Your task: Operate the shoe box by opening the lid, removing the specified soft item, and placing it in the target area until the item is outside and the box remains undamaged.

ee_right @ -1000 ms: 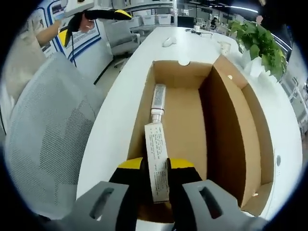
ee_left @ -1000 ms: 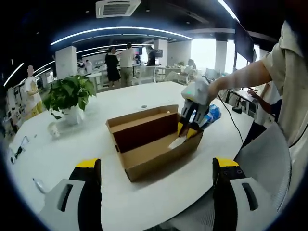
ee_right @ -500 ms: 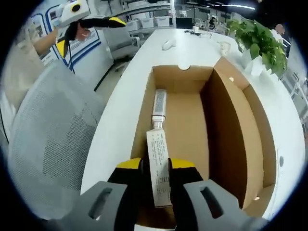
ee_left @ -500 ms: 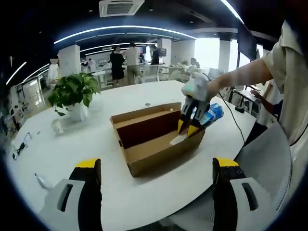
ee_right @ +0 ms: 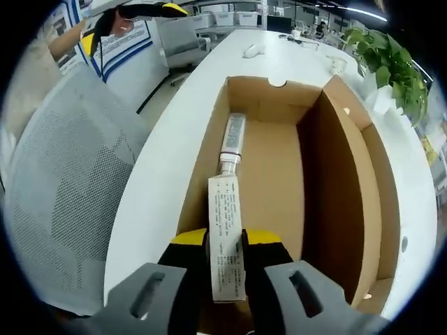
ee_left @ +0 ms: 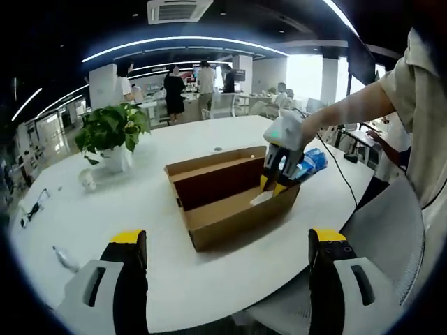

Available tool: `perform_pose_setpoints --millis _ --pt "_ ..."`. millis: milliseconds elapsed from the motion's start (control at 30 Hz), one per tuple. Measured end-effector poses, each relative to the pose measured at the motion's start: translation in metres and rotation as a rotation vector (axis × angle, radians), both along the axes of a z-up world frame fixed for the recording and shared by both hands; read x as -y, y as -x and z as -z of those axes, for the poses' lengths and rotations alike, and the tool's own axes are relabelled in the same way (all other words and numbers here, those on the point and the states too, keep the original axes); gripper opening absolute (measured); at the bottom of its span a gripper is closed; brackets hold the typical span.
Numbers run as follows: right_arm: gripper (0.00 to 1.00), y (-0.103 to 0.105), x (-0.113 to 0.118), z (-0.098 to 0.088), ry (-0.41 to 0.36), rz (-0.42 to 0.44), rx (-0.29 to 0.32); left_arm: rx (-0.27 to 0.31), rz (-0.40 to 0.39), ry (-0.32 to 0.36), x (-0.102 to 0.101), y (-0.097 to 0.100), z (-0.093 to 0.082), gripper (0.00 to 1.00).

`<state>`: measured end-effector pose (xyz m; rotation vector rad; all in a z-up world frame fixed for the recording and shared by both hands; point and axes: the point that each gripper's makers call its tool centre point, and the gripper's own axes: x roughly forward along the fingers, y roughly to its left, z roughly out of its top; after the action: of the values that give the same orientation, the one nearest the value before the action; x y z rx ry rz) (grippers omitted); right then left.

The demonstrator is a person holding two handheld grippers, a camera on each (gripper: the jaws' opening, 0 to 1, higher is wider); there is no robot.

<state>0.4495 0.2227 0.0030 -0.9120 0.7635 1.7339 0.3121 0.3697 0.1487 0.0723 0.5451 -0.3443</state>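
An open brown shoe box (ee_left: 227, 209) stands on the white table, its lid (ee_right: 349, 202) upright along one side. A white soft tube (ee_right: 225, 230) with a silver cap end lies lengthwise inside the box (ee_right: 272, 174). My right gripper (ee_right: 225, 239) is shut on the tube's flat end, at the near end of the box. In the left gripper view that right gripper (ee_left: 274, 187) hangs over the box's right end with the tube (ee_left: 264, 198) in it. My left gripper (ee_left: 228, 236) is open, well short of the box, with nothing between its jaws.
A potted plant (ee_left: 110, 132) stands on the table left of the box. A blue packet (ee_left: 311, 164) lies behind the right gripper. A grey mesh chair (ee_right: 63, 195) sits by the table edge. Several people stand in the background.
Both cameras have drifted slightly. The right gripper stays shut on the tube at the same end of the box; the left gripper stays open.
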Motion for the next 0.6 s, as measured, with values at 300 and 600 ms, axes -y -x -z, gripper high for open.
perform_pose_setpoints --millis 300,600 --pt "0.16 0.002 0.005 -0.010 -0.021 0.008 0.012 -0.006 0.002 -0.002 0.004 0.003 0.004 1.00" --pt "0.16 -0.004 0.003 -0.059 -0.110 0.051 0.032 0.004 0.023 0.004 0.020 0.000 0.002 1.00"
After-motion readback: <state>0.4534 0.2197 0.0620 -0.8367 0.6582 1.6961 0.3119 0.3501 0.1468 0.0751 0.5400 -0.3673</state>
